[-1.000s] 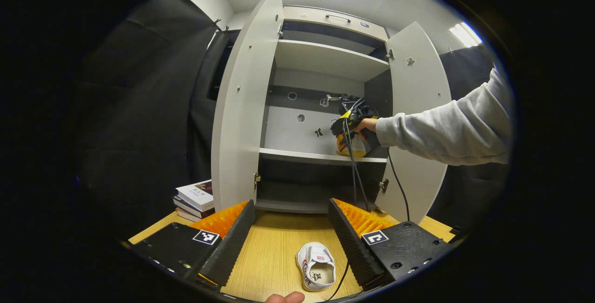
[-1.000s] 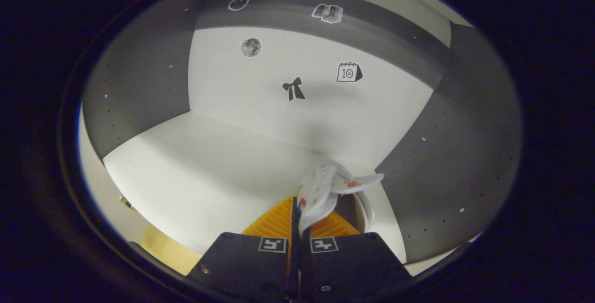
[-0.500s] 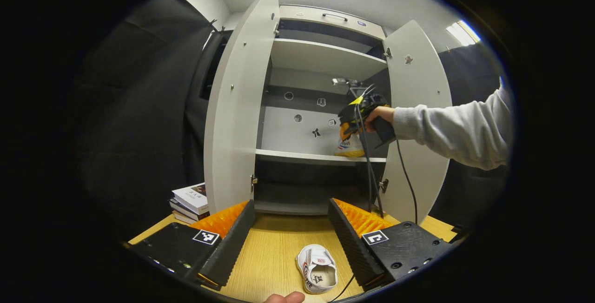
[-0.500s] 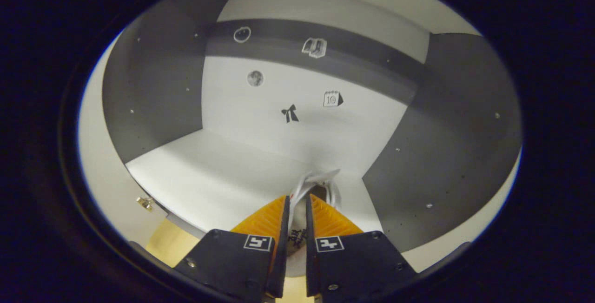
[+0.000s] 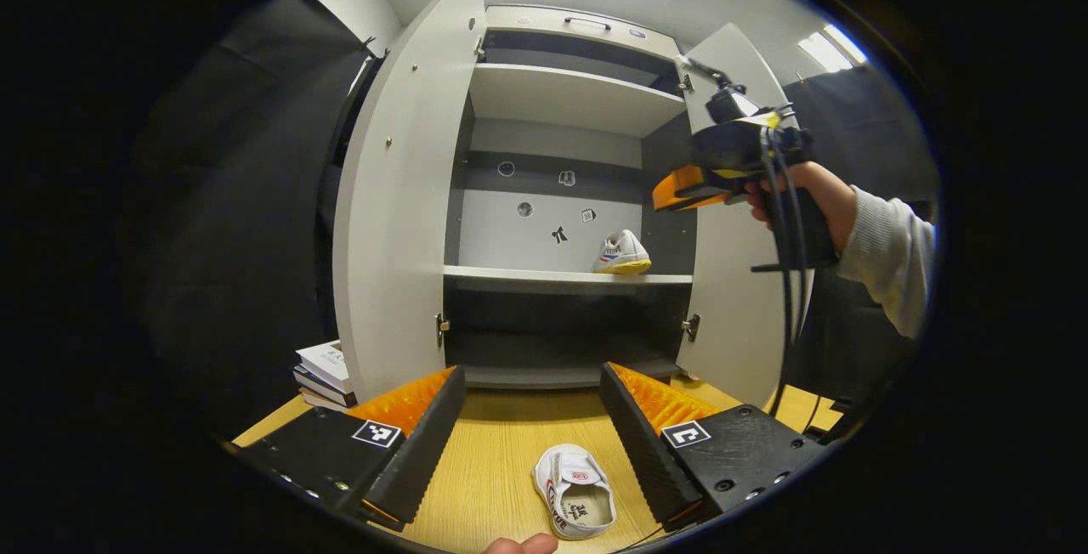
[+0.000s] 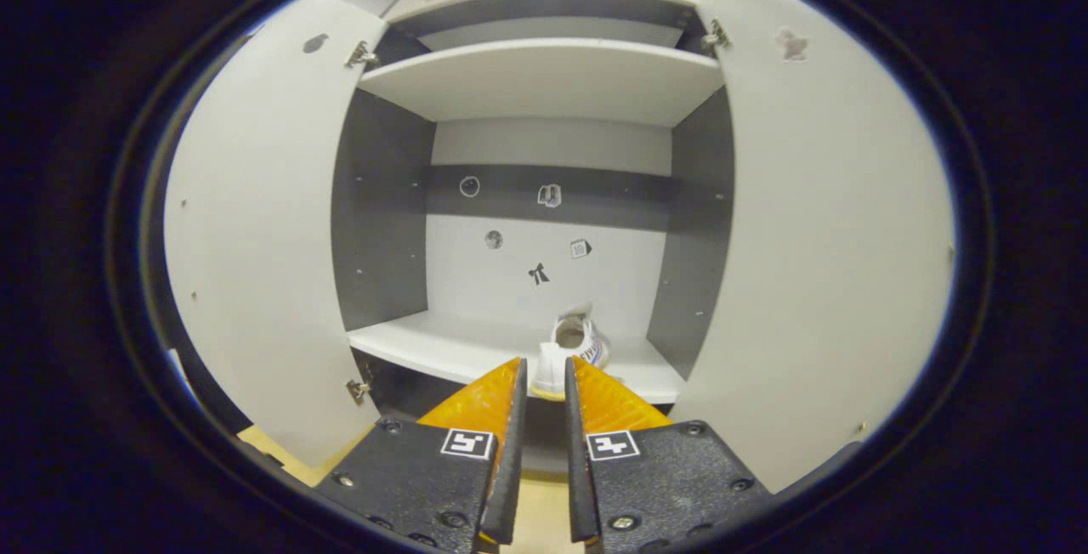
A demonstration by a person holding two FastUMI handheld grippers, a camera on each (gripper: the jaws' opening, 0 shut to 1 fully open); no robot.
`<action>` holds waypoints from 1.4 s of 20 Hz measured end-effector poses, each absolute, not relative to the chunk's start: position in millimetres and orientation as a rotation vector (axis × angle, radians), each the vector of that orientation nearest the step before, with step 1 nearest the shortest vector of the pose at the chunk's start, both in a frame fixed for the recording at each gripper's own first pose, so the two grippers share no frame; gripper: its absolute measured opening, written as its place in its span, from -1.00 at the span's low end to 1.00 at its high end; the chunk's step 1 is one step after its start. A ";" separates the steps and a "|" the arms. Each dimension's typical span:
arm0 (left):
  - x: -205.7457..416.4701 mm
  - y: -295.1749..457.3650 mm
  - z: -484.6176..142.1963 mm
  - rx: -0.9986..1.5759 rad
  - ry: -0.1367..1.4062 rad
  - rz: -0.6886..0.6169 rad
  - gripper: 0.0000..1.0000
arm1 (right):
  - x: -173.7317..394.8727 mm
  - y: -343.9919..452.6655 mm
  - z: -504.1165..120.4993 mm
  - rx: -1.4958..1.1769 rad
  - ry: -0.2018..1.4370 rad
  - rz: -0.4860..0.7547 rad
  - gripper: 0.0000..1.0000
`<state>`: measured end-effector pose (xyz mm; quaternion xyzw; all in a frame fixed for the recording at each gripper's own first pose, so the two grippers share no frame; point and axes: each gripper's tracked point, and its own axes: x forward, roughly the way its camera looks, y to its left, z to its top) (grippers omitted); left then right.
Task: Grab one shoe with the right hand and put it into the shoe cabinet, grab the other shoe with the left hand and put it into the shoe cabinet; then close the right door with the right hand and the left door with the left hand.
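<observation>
Step one of four looks done: one small white sneaker with a yellow sole sits on the middle shelf of the grey-and-white two-door shoe cabinet, toward the right end of that shelf, near the cabinet's right inner wall. In the right gripper view it stands heel-out, upright, alone on the shelf.

Right gripper: outside the cabinet mouth, in front of that shelf, apart from the shoe. Fingers a narrow gap apart, nothing between them, so not pinching anything. In the left gripper view it is held in the person's hand at the level of the shelf above, in front of the cabinet's right door.

Left gripper: fingers spread wide, low over the light wooden tabletop in front of the cabinet. The second white sneaker lies on that tabletop, opening up, between the fingers' lines but nearer the camera than the tips; not touched.

Cabinet contents: middle shelf, one shoe. Upper shelf, nothing visible on it. Bottom bay is dark; cannot tell.

Left to do, as I read it: left-hand grab and place of second shoe, then both doors. Left door and right door both stand wide open.

Stack of books beside the cabinet, left of the left door; irrelevant.
</observation>
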<state>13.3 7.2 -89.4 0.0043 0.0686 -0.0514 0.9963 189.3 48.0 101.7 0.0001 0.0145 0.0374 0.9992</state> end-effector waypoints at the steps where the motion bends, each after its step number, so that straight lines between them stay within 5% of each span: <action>1: 10.3 4.4 -93.9 0.001 0.145 -0.109 0.91 | 169.0 48.0 89.6 -0.004 -0.001 0.065 -0.37; 11: -18.3 -6.0 -162.8 -0.015 0.298 -0.155 0.92 | 34.3 46.0 -7.0 0.006 -0.022 0.038 0.41; 20: -30.9 -3.2 -284.1 0.050 0.625 -0.160 0.92 | -5.2 31.1 -10.3 -0.015 -0.050 0.016 0.66; 28: 9.0 -4.1 -338.6 0.075 0.715 -0.150 0.92 | -4.2 1.7 -23.0 -0.030 -0.012 -0.033 0.72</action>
